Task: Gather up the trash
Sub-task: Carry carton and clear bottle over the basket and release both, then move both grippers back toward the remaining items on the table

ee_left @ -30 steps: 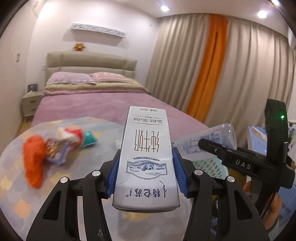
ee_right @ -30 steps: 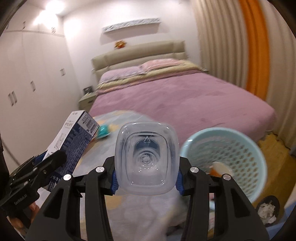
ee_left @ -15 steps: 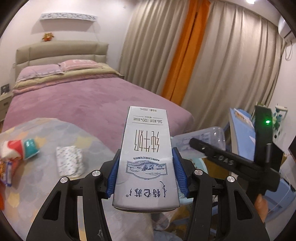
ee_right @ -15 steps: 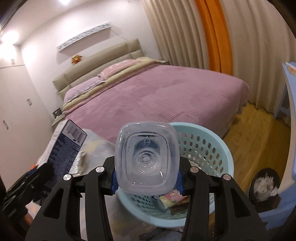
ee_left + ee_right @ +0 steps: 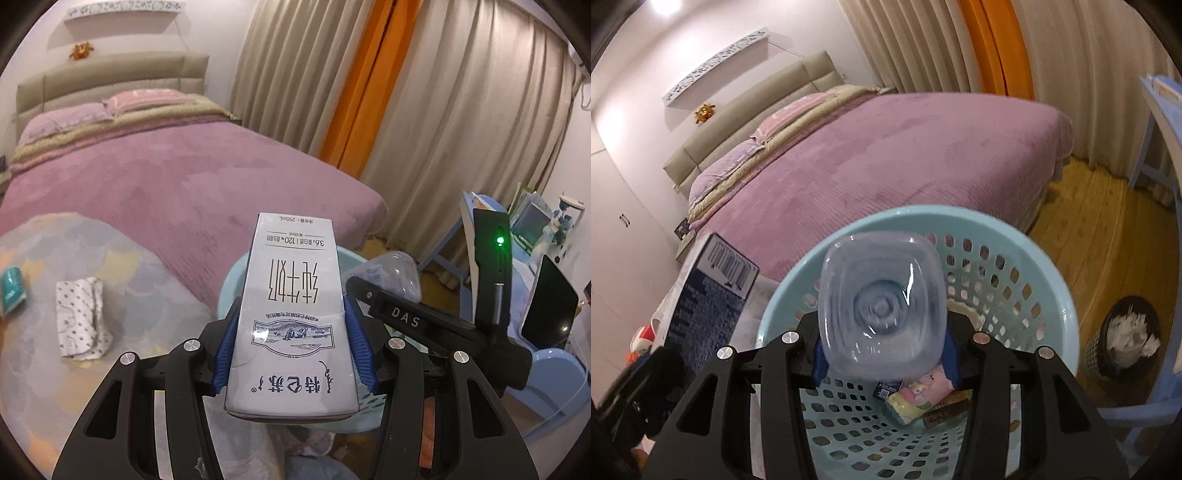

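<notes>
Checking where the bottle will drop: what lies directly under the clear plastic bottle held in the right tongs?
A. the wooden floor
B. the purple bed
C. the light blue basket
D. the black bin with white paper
C: in the right wrist view the bottle hangs over the open light blue basket, with wrappers at its bottom.

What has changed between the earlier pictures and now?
Both claws swung away from the blanket toward the blue basket. The right claw now holds the clear bottle above the basket's opening and its jaws have just been opening slightly, with the bottle between them. The left claw still grips the milk carton.
</notes>
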`<action>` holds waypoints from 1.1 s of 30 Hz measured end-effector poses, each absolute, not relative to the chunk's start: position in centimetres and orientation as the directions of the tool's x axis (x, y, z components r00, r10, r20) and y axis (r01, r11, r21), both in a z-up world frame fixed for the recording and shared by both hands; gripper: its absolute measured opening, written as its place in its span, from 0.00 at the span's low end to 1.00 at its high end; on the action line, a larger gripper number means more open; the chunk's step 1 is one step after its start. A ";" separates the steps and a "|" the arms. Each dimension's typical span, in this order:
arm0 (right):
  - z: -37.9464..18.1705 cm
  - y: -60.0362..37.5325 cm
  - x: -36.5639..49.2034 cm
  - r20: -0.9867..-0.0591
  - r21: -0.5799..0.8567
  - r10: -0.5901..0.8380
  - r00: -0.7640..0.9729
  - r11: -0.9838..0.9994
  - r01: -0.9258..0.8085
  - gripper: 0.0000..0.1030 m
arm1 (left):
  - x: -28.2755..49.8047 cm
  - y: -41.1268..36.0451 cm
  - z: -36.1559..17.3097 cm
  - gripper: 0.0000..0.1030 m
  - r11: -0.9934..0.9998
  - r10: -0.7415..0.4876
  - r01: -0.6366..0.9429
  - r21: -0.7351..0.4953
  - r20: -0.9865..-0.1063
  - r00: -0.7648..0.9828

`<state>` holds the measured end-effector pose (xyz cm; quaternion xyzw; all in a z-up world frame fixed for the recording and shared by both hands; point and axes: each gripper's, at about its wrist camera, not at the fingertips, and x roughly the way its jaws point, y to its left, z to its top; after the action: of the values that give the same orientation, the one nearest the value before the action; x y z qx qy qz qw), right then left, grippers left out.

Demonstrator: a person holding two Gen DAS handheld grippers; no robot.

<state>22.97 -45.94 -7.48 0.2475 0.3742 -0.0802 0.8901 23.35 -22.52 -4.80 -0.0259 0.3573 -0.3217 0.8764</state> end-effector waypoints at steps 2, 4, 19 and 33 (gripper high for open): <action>-7.9 -46.4 23.0 -0.707 0.400 0.061 0.704 0.856 0.328 0.49 | 23.5 -22.7 -5.1 0.49 0.790 -0.585 0.544 -0.282 -0.613 0.531; -8.0 -46.8 22.7 -0.705 0.406 0.061 0.707 0.852 0.331 0.55 | 23.5 -22.9 -5.3 0.50 0.791 -0.584 0.542 -0.283 -0.614 0.531; -5.4 -44.9 20.0 -0.666 0.423 0.094 0.740 0.865 0.270 0.58 | 20.8 -18.9 -3.7 0.66 0.794 -0.597 0.520 -0.314 -0.566 0.568; 1.3 -34.9 18.5 -0.561 0.356 0.190 0.806 0.934 0.027 0.58 | 16.2 -8.0 0.5 0.69 0.875 -0.485 0.395 -0.281 -0.479 0.732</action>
<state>18.54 -34.94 1.28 0.1761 0.3084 0.0436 0.9338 16.22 -7.96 0.48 -0.0803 0.2792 -0.2372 0.9270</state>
